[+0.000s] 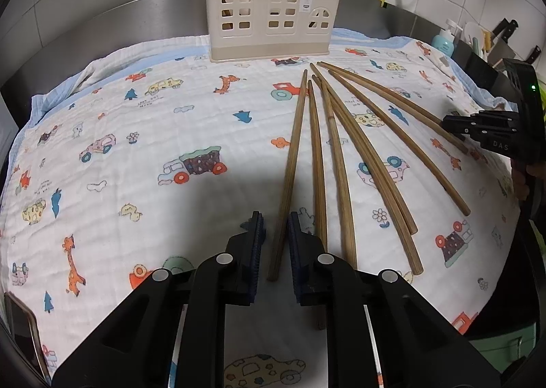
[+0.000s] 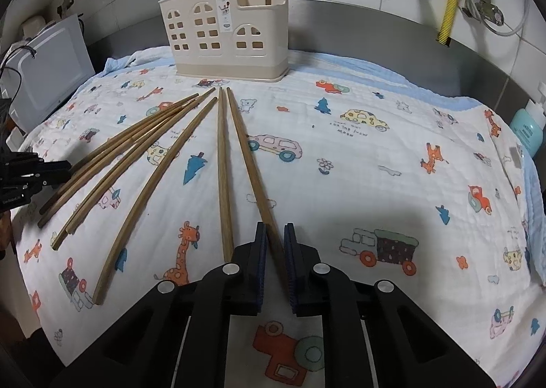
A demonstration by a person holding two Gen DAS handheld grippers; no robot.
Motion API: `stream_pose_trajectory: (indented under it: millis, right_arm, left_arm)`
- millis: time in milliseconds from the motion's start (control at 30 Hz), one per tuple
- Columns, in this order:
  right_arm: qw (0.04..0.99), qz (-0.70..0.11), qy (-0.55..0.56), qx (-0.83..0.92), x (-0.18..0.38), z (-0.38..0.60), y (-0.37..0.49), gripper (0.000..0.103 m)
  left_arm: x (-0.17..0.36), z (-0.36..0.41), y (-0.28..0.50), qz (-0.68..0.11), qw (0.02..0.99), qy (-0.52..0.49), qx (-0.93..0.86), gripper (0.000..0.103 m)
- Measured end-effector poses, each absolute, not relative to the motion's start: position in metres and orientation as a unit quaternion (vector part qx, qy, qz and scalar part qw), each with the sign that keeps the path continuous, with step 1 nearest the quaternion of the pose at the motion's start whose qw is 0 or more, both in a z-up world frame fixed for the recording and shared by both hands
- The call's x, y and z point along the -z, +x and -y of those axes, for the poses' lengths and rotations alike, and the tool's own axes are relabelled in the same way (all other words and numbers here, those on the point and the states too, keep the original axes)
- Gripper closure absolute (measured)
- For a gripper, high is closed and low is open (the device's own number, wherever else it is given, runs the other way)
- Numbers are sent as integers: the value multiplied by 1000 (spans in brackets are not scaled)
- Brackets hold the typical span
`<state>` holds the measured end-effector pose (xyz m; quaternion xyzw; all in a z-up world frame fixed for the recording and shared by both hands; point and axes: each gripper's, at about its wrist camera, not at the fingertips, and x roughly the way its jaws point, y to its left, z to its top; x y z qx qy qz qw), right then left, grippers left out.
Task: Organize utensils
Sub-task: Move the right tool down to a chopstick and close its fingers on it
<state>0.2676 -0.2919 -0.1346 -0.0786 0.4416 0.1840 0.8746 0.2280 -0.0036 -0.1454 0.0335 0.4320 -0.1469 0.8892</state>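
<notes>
My left gripper point(image 1: 275, 229) has its jaws narrowed around the leftmost long brown wooden chopstick point(image 1: 290, 169), and my right gripper point(image 2: 275, 238) has its jaws nearly shut on the rightmost chopstick point(image 2: 252, 166). Both sticks lie in a fan of chopsticks on the white cartoon-print cloth point(image 1: 153, 121) over the tabletop, near the beige plastic house-shaped utensil holder point(image 1: 269, 12). Gripped so near their thick ends, the sticks could pivot or slip while lifting, and swing into neighbouring chopsticks.

You've got the long brown wooden chopsticks point(image 2: 221, 166) fanned on the white cartoon-print cloth point(image 2: 358, 183), in front of the beige plastic house-shaped utensil holder point(image 2: 225, 40); two more chopsticks stand inside it.
</notes>
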Motion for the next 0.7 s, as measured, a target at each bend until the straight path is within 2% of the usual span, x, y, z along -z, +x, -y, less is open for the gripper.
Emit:
stream_pose_trajectory:
  millis: [700]
  right_arm:
    - [875, -436, -114, -179, 134, 284, 264, 95]
  left_arm:
    - [147, 5, 229, -437, 887, 47, 143, 88]
